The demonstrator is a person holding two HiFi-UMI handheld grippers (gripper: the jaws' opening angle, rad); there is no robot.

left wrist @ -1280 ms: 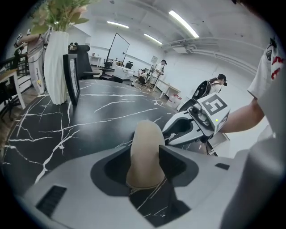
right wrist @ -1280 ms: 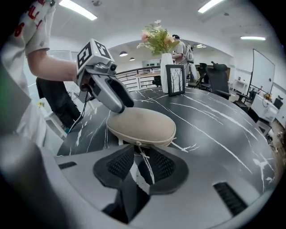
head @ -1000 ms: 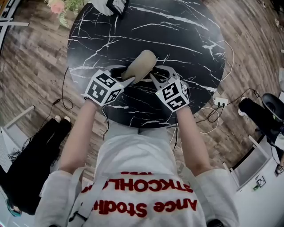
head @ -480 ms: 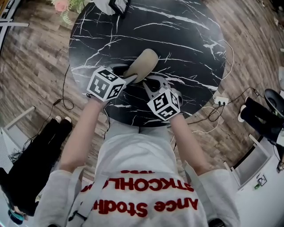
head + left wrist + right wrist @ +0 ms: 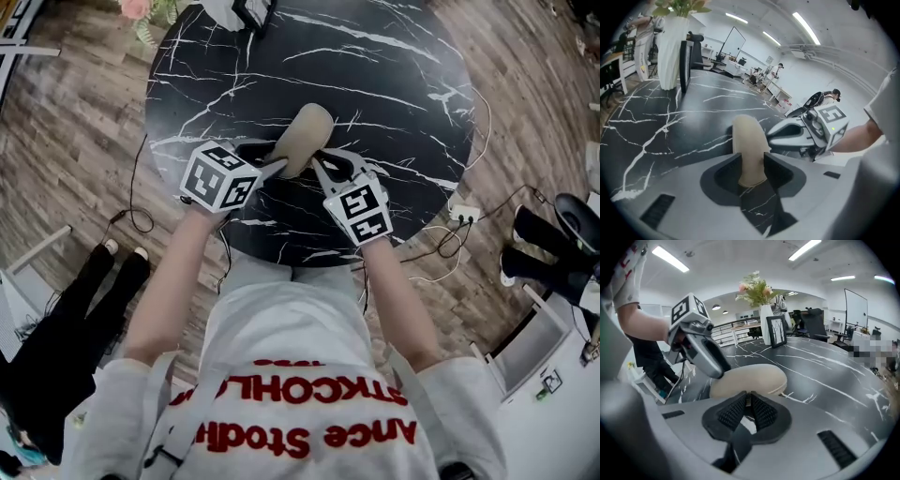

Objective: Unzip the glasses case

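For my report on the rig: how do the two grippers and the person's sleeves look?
The left gripper and right gripper have smooth pale grey bodies and black pads, ribbed on the right one. Each carries a white cube with black square markers. The T-shirt is white, short-sleeved, with red letters. The left gripper's jaws are closing around the glasses case.

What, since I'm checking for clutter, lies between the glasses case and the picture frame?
Nothing: only bare black table top lies between the glasses case and the picture frame, shown in the right gripper view.

Marble table (image 5: 375, 56), wood floor (image 5: 75, 122) — strip lights (image 5: 806, 26)
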